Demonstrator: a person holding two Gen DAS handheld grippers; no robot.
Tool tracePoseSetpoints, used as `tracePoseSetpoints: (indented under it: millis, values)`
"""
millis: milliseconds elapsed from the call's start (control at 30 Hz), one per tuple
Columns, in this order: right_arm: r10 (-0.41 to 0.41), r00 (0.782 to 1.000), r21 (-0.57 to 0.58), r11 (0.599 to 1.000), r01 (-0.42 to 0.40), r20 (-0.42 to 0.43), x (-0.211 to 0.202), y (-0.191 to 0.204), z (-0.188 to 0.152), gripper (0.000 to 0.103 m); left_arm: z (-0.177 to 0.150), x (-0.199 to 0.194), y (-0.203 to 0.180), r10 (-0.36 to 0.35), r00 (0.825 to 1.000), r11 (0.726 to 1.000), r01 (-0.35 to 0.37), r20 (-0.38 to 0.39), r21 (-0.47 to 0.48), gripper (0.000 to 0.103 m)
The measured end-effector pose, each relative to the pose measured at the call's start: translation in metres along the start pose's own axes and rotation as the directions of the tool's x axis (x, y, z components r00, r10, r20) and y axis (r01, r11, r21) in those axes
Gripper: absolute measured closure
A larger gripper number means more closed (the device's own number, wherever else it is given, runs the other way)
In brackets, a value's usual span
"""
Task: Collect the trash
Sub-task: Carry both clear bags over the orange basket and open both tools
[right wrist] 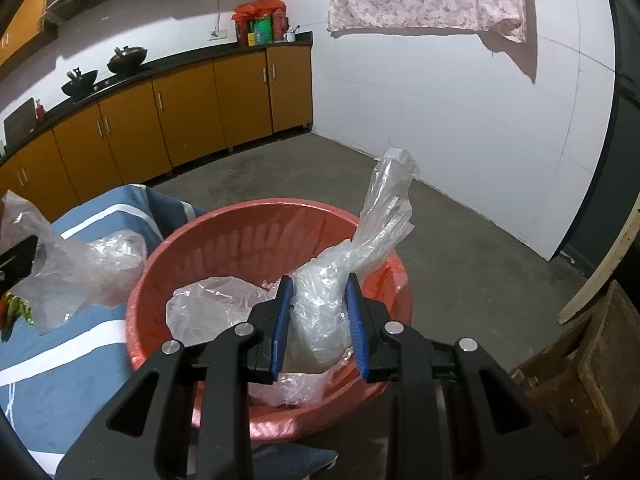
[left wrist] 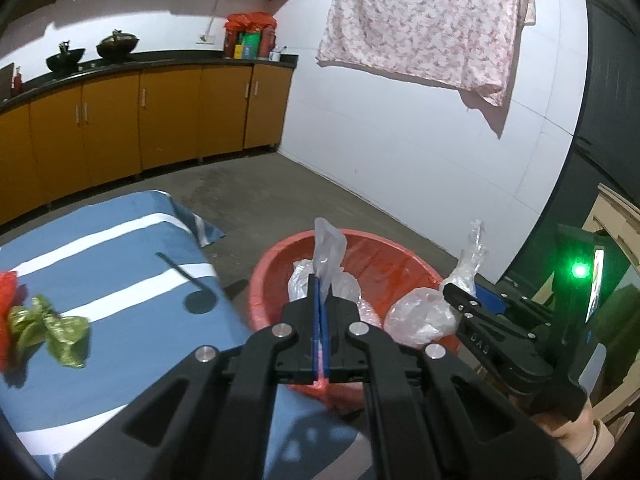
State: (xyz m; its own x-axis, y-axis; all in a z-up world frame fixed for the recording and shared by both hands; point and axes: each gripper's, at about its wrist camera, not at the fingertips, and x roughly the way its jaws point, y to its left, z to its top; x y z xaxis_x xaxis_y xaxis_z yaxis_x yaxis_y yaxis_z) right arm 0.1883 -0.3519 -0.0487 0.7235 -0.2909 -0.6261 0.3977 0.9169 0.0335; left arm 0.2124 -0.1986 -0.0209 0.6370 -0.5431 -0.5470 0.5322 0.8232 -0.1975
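A red plastic basin lined with red film stands on the floor beside the table and holds crumpled clear plastic. My left gripper is shut on a clear plastic bag above the basin's near rim; the same bag shows at the left in the right wrist view. My right gripper is closed around a second clear plastic bag over the basin; it shows from the side in the left wrist view. A green wrapper and a red wrapper lie on the table.
The table has a blue cloth with white stripes. Orange kitchen cabinets run along the back wall with woks on the counter. A floral cloth hangs on the white wall. Wooden furniture stands at the right.
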Motion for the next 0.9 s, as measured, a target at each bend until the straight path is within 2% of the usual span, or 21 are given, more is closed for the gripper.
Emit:
tracePoseSetpoints:
  millis: [200,433,500,567,633,733,800,867,900]
  values:
    - [0.013,1.000,0.001,1.000,-0.013,-0.008,0.013,-0.007,0.001,0.075,0.006,0.031,-0.010,-0.029,0.999,1.000,0.029,-0.021,0.003,0.100]
    - [0.074,0.997,0.012,0.997,-0.074,-0.014,0.022,-0.012,0.002,0.074,0.010,0.057,-0.014,-0.065,0.997,0.998,0.064,-0.049,-0.011,0.099]
    - [0.094,0.996,0.007,0.996,-0.094,-0.012,0.022,-0.011,0.001,0.069,0.010,0.061,-0.010,-0.067,0.996,0.997,0.065,-0.060,-0.027,0.096]
    - [0.097,0.995,0.001,0.995,-0.097,-0.011,0.022,-0.012,0.000,0.060,0.009,0.062,-0.007,-0.058,0.996,0.998,0.056,-0.065,-0.038,0.082]
    - [0.096,0.995,0.004,0.995,-0.096,-0.013,0.021,-0.014,-0.002,0.055,0.006,0.060,-0.002,-0.043,0.997,0.998,0.040,-0.062,-0.050,0.072]
    - [0.089,0.996,0.010,0.996,-0.089,-0.019,0.019,-0.016,-0.005,0.054,0.003,0.056,0.007,-0.022,0.998,0.998,0.018,-0.064,-0.064,0.067]
    - [0.071,0.997,0.012,0.997,-0.071,-0.010,0.015,-0.017,-0.006,0.045,0.002,0.051,0.012,0.000,0.998,0.998,-0.004,-0.057,-0.064,0.058]
    - [0.048,0.999,0.011,0.999,-0.048,0.019,0.007,-0.018,-0.006,0.025,0.000,0.039,0.018,0.047,0.998,0.997,-0.049,-0.033,-0.058,0.043]
    - [0.028,0.999,0.008,1.000,-0.029,0.044,0.001,-0.018,-0.006,0.020,-0.001,0.034,0.020,0.065,0.998,0.996,-0.066,-0.023,-0.054,0.039]
